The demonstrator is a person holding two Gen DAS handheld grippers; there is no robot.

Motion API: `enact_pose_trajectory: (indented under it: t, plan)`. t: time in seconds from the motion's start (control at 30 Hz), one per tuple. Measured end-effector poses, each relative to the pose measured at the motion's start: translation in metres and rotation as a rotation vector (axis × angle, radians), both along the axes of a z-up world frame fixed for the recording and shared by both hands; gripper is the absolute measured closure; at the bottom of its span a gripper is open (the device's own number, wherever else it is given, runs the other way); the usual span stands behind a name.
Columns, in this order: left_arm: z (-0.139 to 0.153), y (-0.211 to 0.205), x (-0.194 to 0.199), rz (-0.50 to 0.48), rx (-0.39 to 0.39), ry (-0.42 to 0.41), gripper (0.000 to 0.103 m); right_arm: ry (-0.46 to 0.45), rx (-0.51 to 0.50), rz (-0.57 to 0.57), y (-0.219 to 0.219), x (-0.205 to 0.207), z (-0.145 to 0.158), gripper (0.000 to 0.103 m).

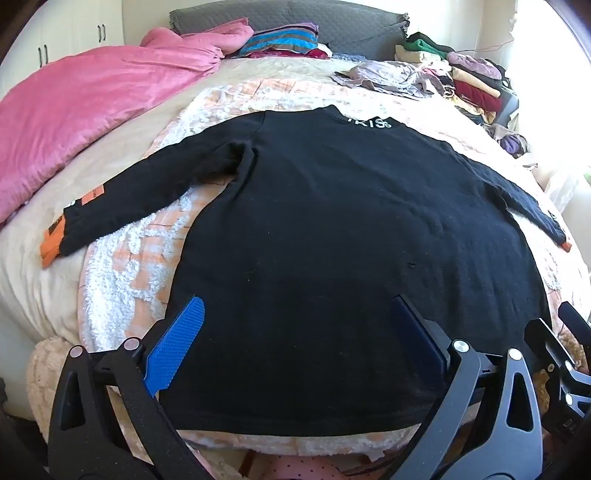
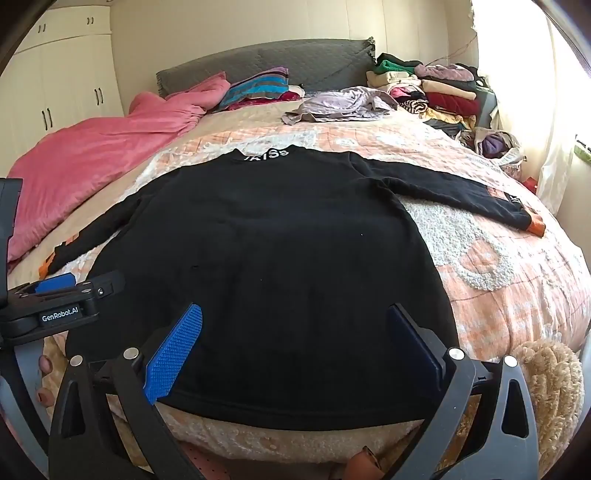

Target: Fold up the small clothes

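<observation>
A black long-sleeved top (image 1: pixel 332 229) (image 2: pixel 266 251) lies spread flat on the bed, white lettering at its collar on the far side, both sleeves stretched out with orange cuffs. My left gripper (image 1: pixel 295 321) hovers wide open over the top's near hem, nothing between its blue pads. My right gripper (image 2: pixel 295 325) is likewise open above the hem, a little to the right. The left gripper's body (image 2: pixel 62 299) shows at the left edge of the right wrist view, with fingertips of the hand below it.
A pink blanket (image 1: pixel 85 110) is heaped on the bed's left side. Striped folded clothes (image 1: pixel 280 40) and a grey headboard (image 1: pixel 295 14) lie at the far end. A crumpled lilac garment (image 2: pixel 340 103) and piles of clothes (image 2: pixel 443 88) fill the far right. A white wardrobe (image 2: pixel 62 81) stands left.
</observation>
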State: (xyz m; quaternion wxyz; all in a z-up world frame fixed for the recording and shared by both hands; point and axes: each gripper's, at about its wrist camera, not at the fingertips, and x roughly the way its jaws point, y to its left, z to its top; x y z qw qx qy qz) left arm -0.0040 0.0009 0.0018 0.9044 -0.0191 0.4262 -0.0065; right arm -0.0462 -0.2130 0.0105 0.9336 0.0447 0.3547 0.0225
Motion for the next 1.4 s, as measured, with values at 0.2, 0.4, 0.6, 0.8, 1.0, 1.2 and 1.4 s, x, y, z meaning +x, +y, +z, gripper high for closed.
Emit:
enact_pose_trajectory:
  t: [0.2, 0.4, 0.6, 0.8, 1.0, 1.2, 1.4]
  plan:
    - [0.0006, -0.0012, -0.0007, -0.003, -0.008, 0.002, 0.009, -0.004, -0.012, 0.002, 0.0015, -0.0008, -0.0023, 0.004]
    - [0.0025, -0.0029, -0.0025, -0.007, -0.010, -0.005, 0.009, -0.006, -0.004, 0.000, -0.0004, -0.0023, -0.0023, 0.004]
    - [0.0028, -0.0007, -0.0018, -0.006, -0.014, -0.005, 0.009, -0.008, -0.006, -0.001, -0.0005, -0.0023, -0.0017, 0.004]
    - [0.0029, -0.0001, -0.0016, -0.006, -0.013, -0.005, 0.009, -0.009, -0.007, -0.002, 0.0002, -0.0022, -0.0016, 0.004]
    - [0.0026, -0.0001, -0.0015, -0.006, -0.013, -0.005, 0.009, -0.012, -0.007, -0.003, 0.0007, -0.0023, -0.0018, 0.004]
    - [0.0029, 0.0008, -0.0018, -0.006, -0.015, -0.007, 0.009, -0.015, -0.011, -0.002, -0.0008, -0.0060, 0.0001, 0.004]
    - [0.0032, 0.0012, -0.0018, -0.006, -0.014, -0.007, 0.009, -0.012, -0.012, -0.004, 0.0002, -0.0056, 0.0007, 0.004]
